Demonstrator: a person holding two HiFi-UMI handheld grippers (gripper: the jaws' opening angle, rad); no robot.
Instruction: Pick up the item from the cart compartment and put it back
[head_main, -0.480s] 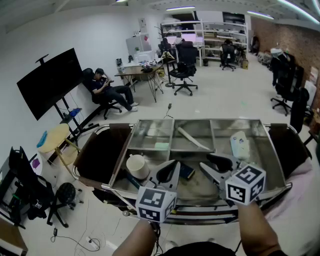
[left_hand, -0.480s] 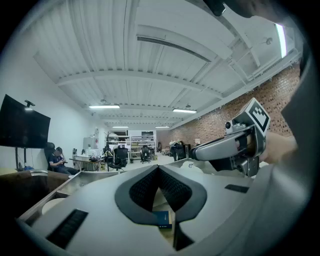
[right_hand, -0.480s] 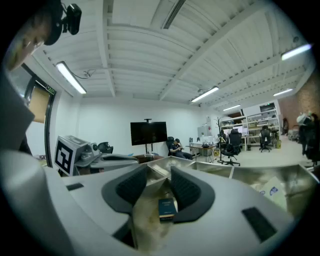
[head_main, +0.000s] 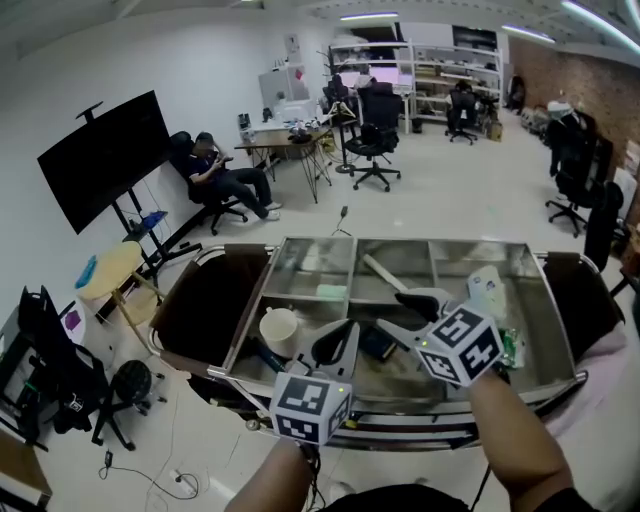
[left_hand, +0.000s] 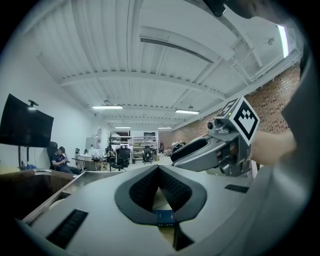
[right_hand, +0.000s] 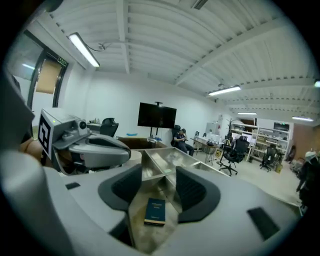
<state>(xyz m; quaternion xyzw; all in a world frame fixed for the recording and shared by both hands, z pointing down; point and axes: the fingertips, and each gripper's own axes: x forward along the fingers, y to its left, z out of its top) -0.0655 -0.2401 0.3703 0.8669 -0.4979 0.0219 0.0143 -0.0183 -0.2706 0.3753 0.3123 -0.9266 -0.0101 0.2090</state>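
Observation:
A small dark blue box (head_main: 375, 343) lies flat on the floor of the front middle compartment of the steel cart (head_main: 300, 262). My right gripper (head_main: 405, 315) hovers over that compartment with its jaws open and nothing between the pads. In the right gripper view the box (right_hand: 155, 211) lies just below and ahead of the right gripper (right_hand: 159, 187). My left gripper (head_main: 343, 335) sits at the cart's front edge, level, its jaws shut and empty. In the left gripper view, the box (left_hand: 164, 216) shows under the left gripper (left_hand: 158, 169).
A white cup (head_main: 278, 330) stands in the front left compartment. A long white utensil (head_main: 385, 275) lies in the back middle one, and a white pouch (head_main: 487, 290) on the right. A person sits in a chair (head_main: 215, 178) beyond the cart, near a black screen (head_main: 105, 155).
My right gripper has swung left and forward, from the right side of the cart to above the blue box. The left gripper has stayed where it was.

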